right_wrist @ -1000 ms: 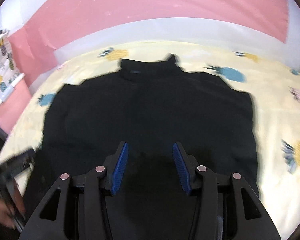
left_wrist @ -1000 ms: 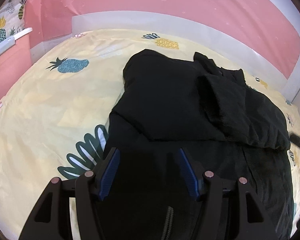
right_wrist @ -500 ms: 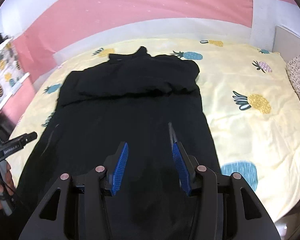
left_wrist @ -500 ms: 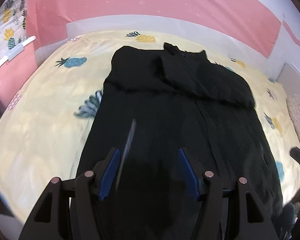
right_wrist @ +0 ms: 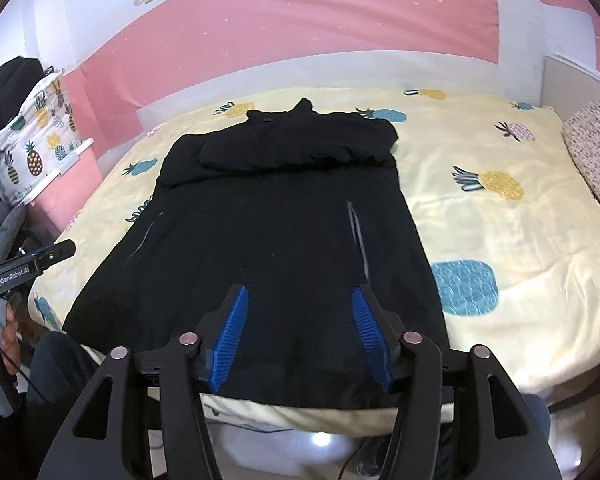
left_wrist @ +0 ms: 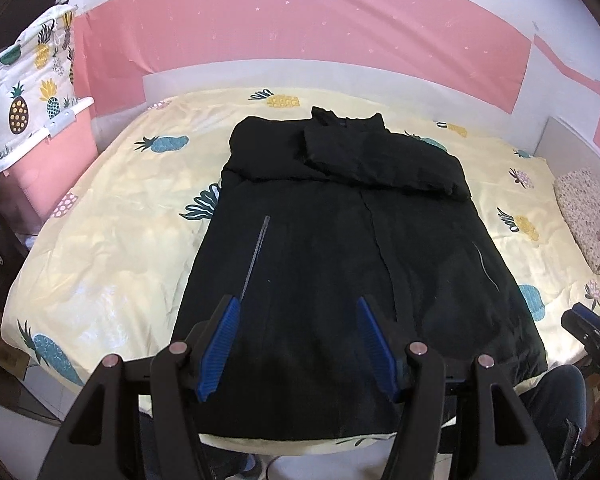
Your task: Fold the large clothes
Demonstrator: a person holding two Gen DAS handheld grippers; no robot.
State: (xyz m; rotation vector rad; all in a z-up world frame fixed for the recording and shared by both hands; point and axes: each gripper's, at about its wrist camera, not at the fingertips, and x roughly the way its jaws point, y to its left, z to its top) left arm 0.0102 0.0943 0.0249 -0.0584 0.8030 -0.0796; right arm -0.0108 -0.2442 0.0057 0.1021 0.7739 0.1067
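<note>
A large black jacket (left_wrist: 340,240) lies flat on the bed, collar at the far end, both sleeves folded across the chest. It also shows in the right wrist view (right_wrist: 268,240). Its hem reaches the bed's near edge. My left gripper (left_wrist: 296,312) is open and empty, held above the hem. My right gripper (right_wrist: 298,304) is open and empty, also above the hem. The right gripper appears at the right edge of the left wrist view (left_wrist: 592,332). The left gripper appears at the left of the right wrist view (right_wrist: 32,264).
The bed has a yellow pineapple-print sheet (left_wrist: 112,232). A pink bin with a pineapple-print cover (left_wrist: 32,96) stands at the left. A floral pillow (left_wrist: 584,208) lies at the right. A pink and white wall runs behind.
Both grippers have pulled back and up from close over the jacket to the near edge of the bed. The whole jacket is now in view. Both stay open.
</note>
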